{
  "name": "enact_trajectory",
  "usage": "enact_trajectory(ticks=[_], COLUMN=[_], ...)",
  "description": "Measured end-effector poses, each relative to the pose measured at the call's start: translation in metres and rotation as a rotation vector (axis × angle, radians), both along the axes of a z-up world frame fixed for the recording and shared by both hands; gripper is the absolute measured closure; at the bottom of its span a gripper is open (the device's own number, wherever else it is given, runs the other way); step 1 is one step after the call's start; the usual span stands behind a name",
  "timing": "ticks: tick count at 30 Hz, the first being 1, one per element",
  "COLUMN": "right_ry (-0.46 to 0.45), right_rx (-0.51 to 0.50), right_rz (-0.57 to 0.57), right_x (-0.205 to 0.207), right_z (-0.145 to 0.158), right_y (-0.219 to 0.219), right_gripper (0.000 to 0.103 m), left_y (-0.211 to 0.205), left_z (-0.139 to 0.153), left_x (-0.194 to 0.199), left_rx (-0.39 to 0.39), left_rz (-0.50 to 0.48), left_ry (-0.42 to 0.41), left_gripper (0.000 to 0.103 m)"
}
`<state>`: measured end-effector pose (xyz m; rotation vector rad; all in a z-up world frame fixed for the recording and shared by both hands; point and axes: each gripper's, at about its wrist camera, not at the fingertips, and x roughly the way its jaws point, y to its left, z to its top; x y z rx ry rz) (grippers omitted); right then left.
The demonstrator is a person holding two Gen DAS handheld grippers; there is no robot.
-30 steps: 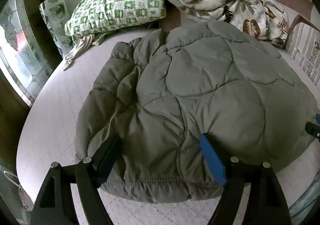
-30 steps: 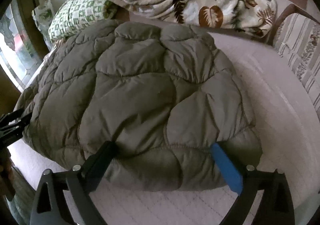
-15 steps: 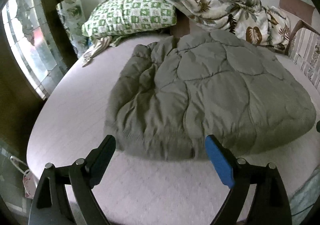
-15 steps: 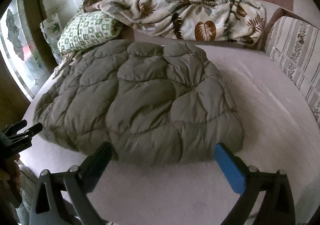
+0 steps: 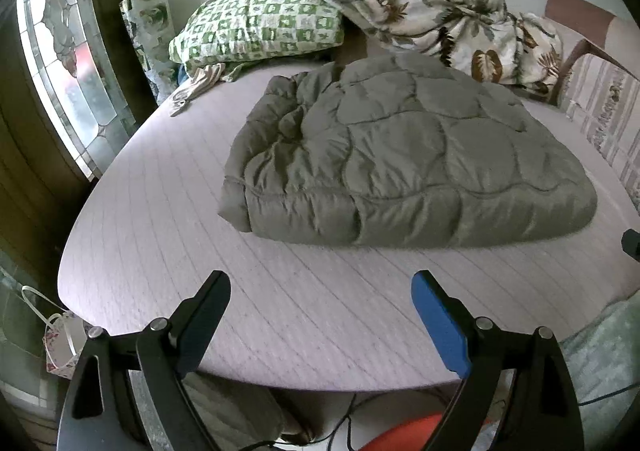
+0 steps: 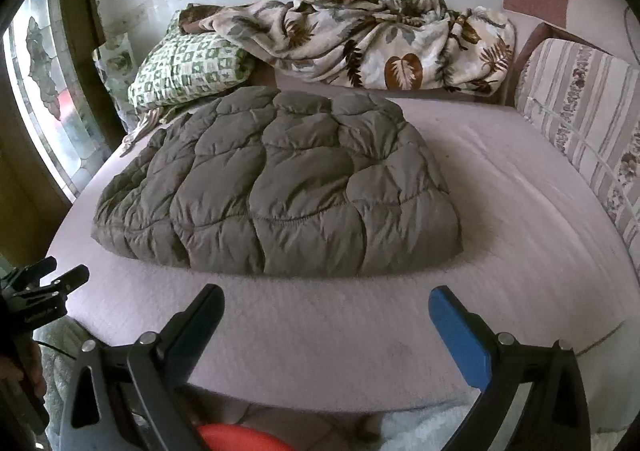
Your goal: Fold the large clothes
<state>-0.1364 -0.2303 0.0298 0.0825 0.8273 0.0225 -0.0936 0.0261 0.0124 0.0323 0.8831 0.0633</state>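
On my left feed the left gripper (image 5: 320,307) hangs over the near edge of the bed (image 5: 168,251), jaws spread wide and holding nothing — one finger black, the other blue. The right gripper (image 6: 326,311) looks the same on its own feed: jaws wide apart, empty, hovering above the near edge of the mattress.

The grey quilted jacket (image 5: 400,155) lies folded into a thick bundle in the middle of the bed, clear of both grippers, with a strip of bare sheet between it and my fingers. From the right feed the jacket (image 6: 280,187) sits slightly left of centre.

Behind it, at the head of the bed, a green checked pillow (image 5: 256,31) rests beside a crumpled leaf-print blanket (image 6: 372,39). A striped cushion (image 6: 584,103) stands along the right side — well apart from the jacket.
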Motion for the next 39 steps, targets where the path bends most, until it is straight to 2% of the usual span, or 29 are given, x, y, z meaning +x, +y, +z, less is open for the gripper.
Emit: enact_trajectory(ticks=[5,16,19,25,39], right_ry=[-0.007,-0.025,-0.011,0.005,0.030], right_rx=[0.015,0.018,0.014,0.001,0.013], right_rz=[-0.008,-0.003,0.020,0.033,-0.013], right_x=[-0.018,-0.045,-0.050,-0.063,-0.085], right_z=[0.003,0.014,0.013,0.008,-0.005], right_y=[-0.002,0.001,0.004,0.006,0.000], right_gripper=[0.000,0.000,0.000,0.000,0.000], left_y=[-0.006,-0.005,-0.007,-0.002,0.019], left_z=[0.005,0.006,0.006,0.007,0.012], left_x=[-0.011,-0.030,-0.039,-0.051,-0.066], left_rx=[0.023,-0.022,-0.008,-0.001,-0.001], left_rz=[-0.018,-0.061,-0.069,-0.057,-0.006], left_ry=[-0.013,-0.001,-0.012,-0.029,-0.078], left_gripper=[0.011,0.011,0.011,0.011,0.011])
